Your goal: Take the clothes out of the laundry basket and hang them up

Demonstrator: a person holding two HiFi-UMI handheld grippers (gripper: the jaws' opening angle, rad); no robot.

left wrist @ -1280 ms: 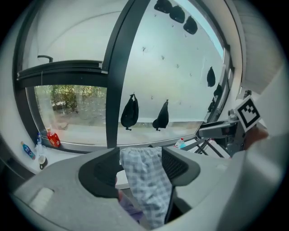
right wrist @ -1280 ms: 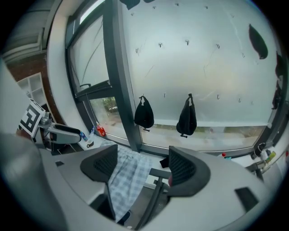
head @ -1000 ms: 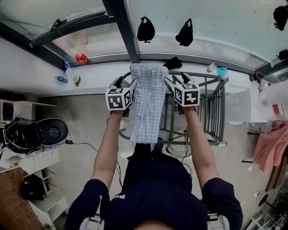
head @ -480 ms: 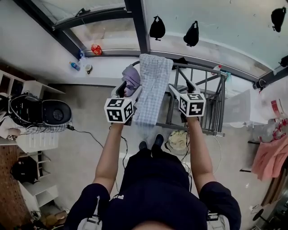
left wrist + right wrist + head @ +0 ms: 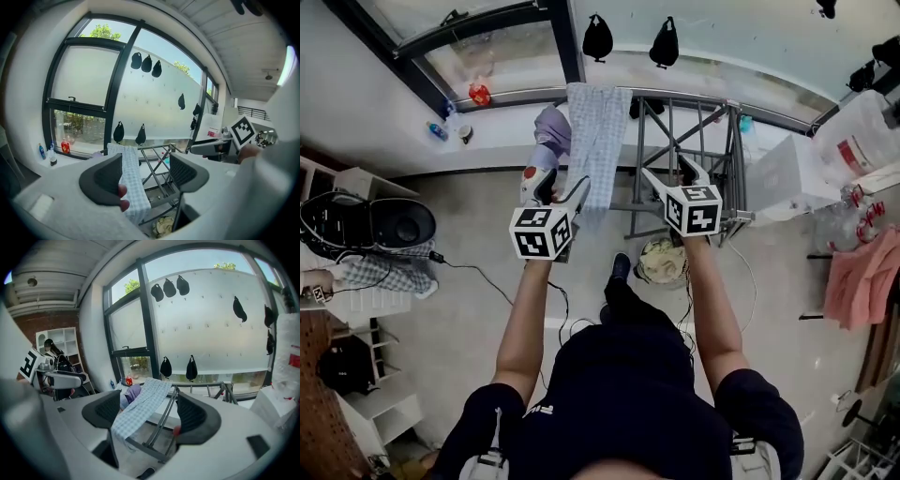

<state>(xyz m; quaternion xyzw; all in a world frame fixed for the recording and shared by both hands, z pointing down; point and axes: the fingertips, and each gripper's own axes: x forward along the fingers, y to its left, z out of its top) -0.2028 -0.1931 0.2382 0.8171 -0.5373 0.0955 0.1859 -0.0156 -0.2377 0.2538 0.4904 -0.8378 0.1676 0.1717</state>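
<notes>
Two tools showed in the head view, our left tool (image 5: 562, 185) and right tool (image 5: 667, 173), short of the checked cloth (image 5: 593, 141) draped over the drying rack (image 5: 731, 159). The left gripper view, then the right, showed jaws wide apart, holding nothing. We judged the cloth light and limp, best pinched at its hem.

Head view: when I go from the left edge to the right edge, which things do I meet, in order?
black round device → red object on the sill → purple garment → checked cloth → drying rack → white basket → pink cloth
</notes>
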